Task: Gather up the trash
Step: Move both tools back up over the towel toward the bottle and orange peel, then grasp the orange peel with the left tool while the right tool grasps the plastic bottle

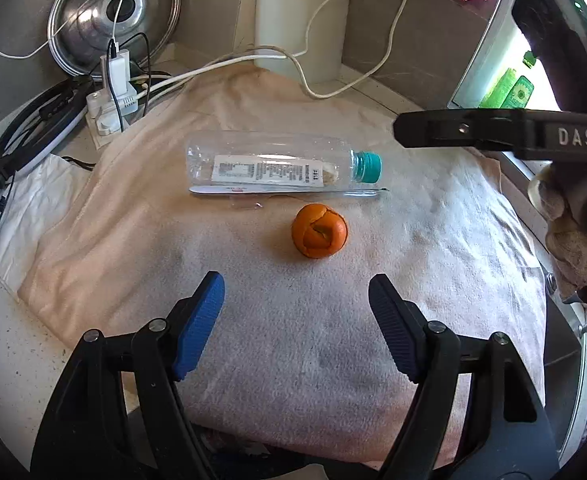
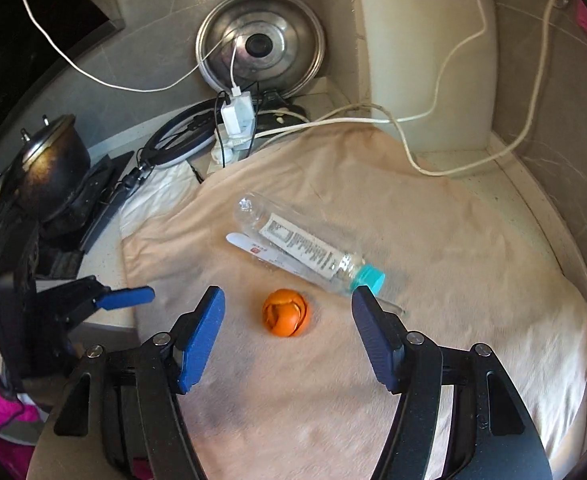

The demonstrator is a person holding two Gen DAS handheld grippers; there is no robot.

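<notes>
Blue-padded fingers fill the bottom of both wrist views, each pair spread apart with nothing between the pads: the left gripper [image 1: 296, 326] and the right gripper [image 2: 288, 336] are both released and hold nothing. Their black frames are cut off by the lower edge of each picture. Beneath them a pale peach towel [image 1: 133, 208] covers most of the counter [image 2: 533, 188], hiding the surface below; its near edge runs out of view. Leaning against the back wall, a steel pot lid [image 2: 289, 36] is partly crossed by white cables [image 2: 433, 112]. A dark pot [image 2: 53, 160] at the left edge of the right wrist view is warped by the lens and hard to make out. On the towel lies an empty clear plastic bottle [image 1: 269, 164] on its side, with a teal cap; its white label carries fine print too small to read. Just beside the bottle, on the side facing the grippers, lies a flat slim white strip [image 1: 253, 190] with a small red mark that cannot be read. Near it, apart from the bottle, sits an orange peel [image 1: 319, 231] curled into a ball, ahead of both grippers. In the left wrist view the other gripper's black arm shows the letters "DAS", the rest cut off.
</notes>
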